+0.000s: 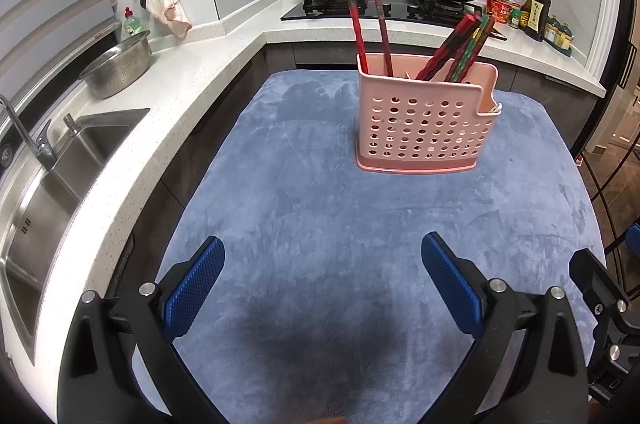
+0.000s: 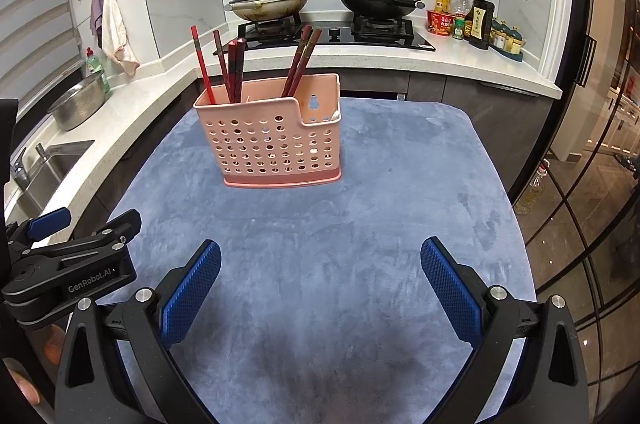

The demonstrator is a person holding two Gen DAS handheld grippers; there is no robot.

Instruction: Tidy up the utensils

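Observation:
A pink perforated utensil holder [image 1: 424,120] stands upright on the blue cloth [image 1: 320,224], far of both grippers; it also shows in the right wrist view [image 2: 276,144]. Several red and dark chopsticks [image 1: 452,52] stand in it, some leaning left [image 2: 224,68], some right [image 2: 300,60]. My left gripper [image 1: 322,264] is open and empty, held low over the near cloth. My right gripper [image 2: 320,268] is open and empty, beside it on the right. The left gripper's body [image 2: 68,264] shows at the left edge of the right wrist view.
A white counter [image 1: 180,80] wraps the left and back, with a sink [image 1: 52,176], a steel colander [image 1: 116,68], and a hob with two lidded pans [image 2: 272,2]. Sauce bottles [image 2: 476,18] stand at the back right. Glass doors [image 2: 592,184] are at the right.

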